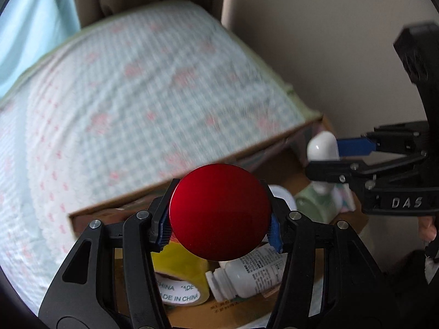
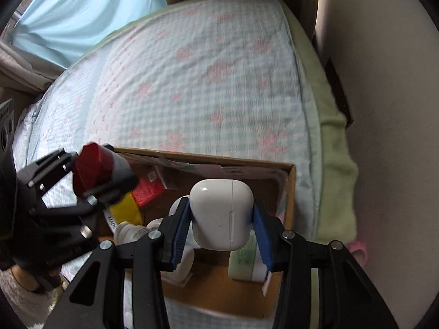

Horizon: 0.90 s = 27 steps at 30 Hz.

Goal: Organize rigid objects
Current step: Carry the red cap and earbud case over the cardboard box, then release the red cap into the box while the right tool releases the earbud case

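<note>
Clamped between the left gripper's [image 1: 219, 227] blue pads, a red round-capped container [image 1: 219, 212] hangs over the cardboard box's [image 2: 289, 189] left edge. That open box sits on a checked, pink-flowered bedspread [image 2: 192, 82], near its right edge. Inside lie a yellow tape roll [image 1: 181, 271], a white pill bottle [image 1: 247, 274], a red packet [image 2: 148, 190] and a pale green item [image 2: 242, 260]. Over the box's middle, the right gripper [image 2: 222, 235] grips a white earbud case [image 2: 222, 213].
</note>
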Available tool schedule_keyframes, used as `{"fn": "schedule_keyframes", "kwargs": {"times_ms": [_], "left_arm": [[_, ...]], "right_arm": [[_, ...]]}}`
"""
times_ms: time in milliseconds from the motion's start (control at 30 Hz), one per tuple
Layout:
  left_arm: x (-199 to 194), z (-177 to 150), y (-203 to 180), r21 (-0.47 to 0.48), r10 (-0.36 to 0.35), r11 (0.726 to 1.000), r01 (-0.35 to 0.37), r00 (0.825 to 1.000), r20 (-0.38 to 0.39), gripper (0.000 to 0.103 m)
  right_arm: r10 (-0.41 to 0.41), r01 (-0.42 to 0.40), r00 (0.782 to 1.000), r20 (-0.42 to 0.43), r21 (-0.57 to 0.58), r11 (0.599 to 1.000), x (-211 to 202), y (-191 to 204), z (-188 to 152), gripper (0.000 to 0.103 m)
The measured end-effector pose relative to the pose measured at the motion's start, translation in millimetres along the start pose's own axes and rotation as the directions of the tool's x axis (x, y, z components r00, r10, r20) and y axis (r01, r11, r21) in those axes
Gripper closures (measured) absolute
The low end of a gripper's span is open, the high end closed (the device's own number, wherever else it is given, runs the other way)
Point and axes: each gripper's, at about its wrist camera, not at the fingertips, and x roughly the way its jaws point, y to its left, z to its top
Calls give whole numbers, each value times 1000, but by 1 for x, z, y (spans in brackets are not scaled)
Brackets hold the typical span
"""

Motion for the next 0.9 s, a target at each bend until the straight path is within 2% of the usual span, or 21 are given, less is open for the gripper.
{"fn": "schedule_keyframes", "kwargs": {"times_ms": [200,400,433,467,500,533,567,600,667,700,767,900], "left_arm": [[30,-10,-5,43,-4,999,8,995,-98,52],[41,-11,-13,81,0,997,15,984,-178,51],[40,-10,-15,88,3,996,13,983,-186,34],[37,-11,-18,102,10,995,9,983,-184,0],[32,-10,-19,112,19,994,0,986,-165,1],[29,-11,-20,120,23,993,-4,988,-156,0],[26,-12,-20,121,21,993,-2,988,-152,0],[23,-12,-18,119,24,993,-6,988,-154,0],[19,-14,-14,113,37,993,-19,987,-158,0],[18,-13,-12,117,63,992,-41,979,-192,0],[13,-13,-7,101,58,994,-39,980,-193,0],[1,-13,2,80,54,996,-40,981,-186,0]], "right_arm": [[7,-8,1000,5,60,998,19,-11,-5,62],[26,-28,999,24,84,996,23,-13,-5,61],[26,-28,999,29,88,996,22,-13,-5,50],[46,-49,998,39,89,995,20,-13,-4,40],[80,-84,996,47,90,992,19,-13,-4,34],[126,-130,991,47,91,987,18,-11,-4,14],[168,-172,985,49,90,981,16,-9,-4,1],[169,-173,984,54,89,981,15,-7,-5,0],[116,-123,990,81,83,989,9,-3,-7,0],[117,-124,990,83,87,988,8,-1,-7,0],[134,-143,988,81,115,983,6,-3,-9,0],[103,-114,991,83,135,984,1,-4,-10,0]]}}
